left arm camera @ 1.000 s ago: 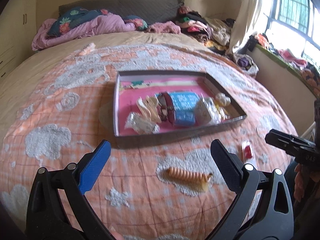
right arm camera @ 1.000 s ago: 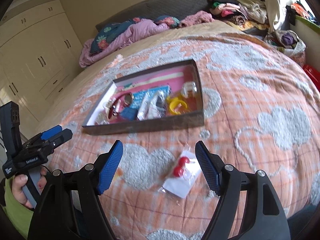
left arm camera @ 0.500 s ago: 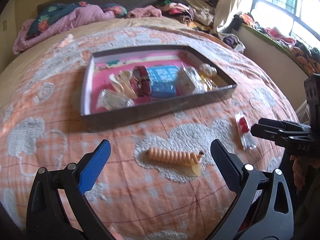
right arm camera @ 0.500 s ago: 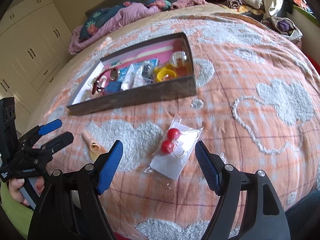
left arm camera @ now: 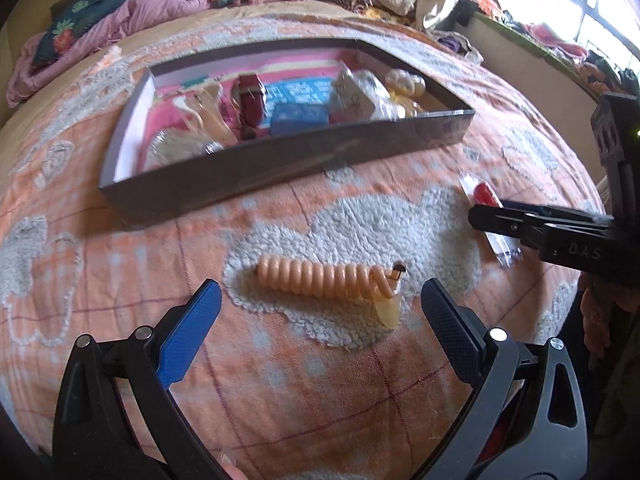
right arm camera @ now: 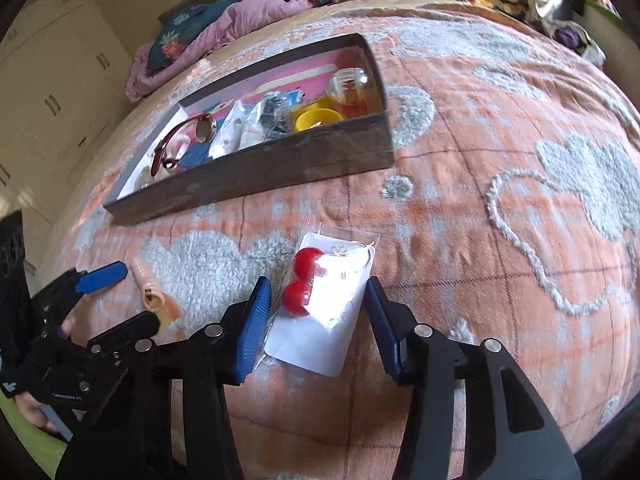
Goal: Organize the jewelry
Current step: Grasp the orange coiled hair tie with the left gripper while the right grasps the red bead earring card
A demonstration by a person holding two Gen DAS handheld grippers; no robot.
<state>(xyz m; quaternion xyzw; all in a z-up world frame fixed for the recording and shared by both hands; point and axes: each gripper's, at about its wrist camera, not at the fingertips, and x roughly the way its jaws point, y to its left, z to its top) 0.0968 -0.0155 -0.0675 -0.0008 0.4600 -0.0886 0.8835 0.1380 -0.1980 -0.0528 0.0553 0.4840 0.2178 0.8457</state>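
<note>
Bedspread (right arm camera: pixel 500 128) bears shallow box (right arm camera: pixel 256 176) beyond packeted earrings (right arm camera: pixel 324 300) and coil (left arm camera: pixel 320 278).

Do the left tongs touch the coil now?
Apart. The left wrist view shows blanket between the coil and both fingers of the left tongs, which stand wide open.

Rumpled purple bedding (left arm camera: pixel 100 32), white wardrobe (right arm camera: pixel 52 92)

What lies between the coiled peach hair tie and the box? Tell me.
Only bare blanket: in the left wrist view nothing sits between the coiled hair tie and the box.
</note>
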